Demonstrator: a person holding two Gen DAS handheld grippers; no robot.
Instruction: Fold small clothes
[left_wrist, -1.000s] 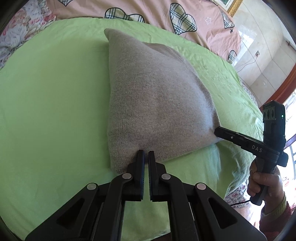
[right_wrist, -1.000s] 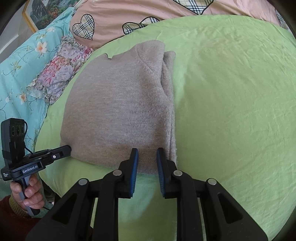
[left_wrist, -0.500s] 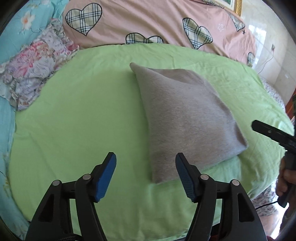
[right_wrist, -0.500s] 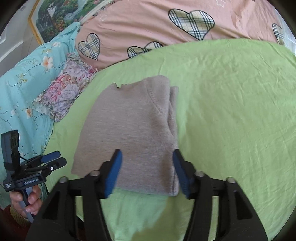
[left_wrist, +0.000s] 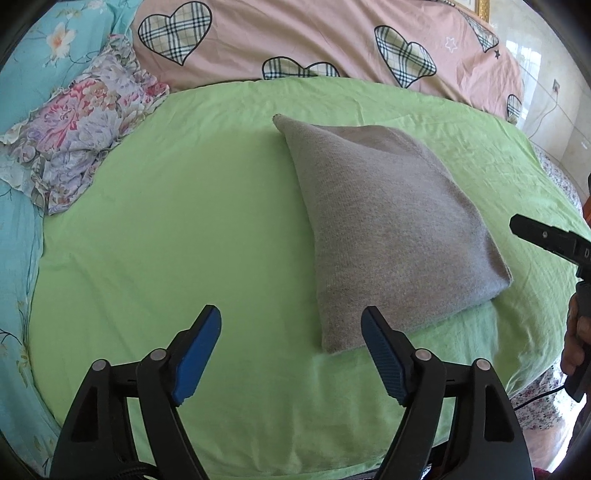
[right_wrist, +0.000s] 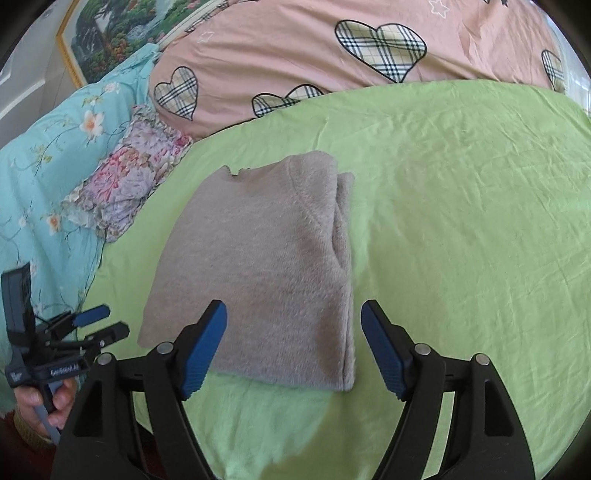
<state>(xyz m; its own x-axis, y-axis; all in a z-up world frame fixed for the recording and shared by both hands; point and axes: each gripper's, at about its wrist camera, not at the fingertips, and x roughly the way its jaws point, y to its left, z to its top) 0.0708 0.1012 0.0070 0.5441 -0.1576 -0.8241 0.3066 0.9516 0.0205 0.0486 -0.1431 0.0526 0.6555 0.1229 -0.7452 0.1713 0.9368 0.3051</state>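
A grey knit sweater (left_wrist: 384, 225) lies folded into a flat rectangle on the green sheet (left_wrist: 184, 229). It also shows in the right wrist view (right_wrist: 266, 266), neckline at the far end. My left gripper (left_wrist: 291, 350) is open and empty, held above the sheet just left of the sweater's near corner. My right gripper (right_wrist: 293, 343) is open and empty, above the sweater's near edge. The left gripper shows in the right wrist view (right_wrist: 96, 325), left of the sweater. The right gripper's finger tip shows in the left wrist view (left_wrist: 543, 236), to the sweater's right.
A pink duvet with plaid hearts (left_wrist: 332, 40) lies along the far side. A floral cloth (left_wrist: 81, 129) and a turquoise flowered quilt (right_wrist: 48, 155) lie at the left. A framed picture (right_wrist: 122, 33) hangs behind. The bed's near edge drops off below the grippers.
Both grippers have let go of the sweater's near edge, opened wide and pulled back. The folded sweater lies still.
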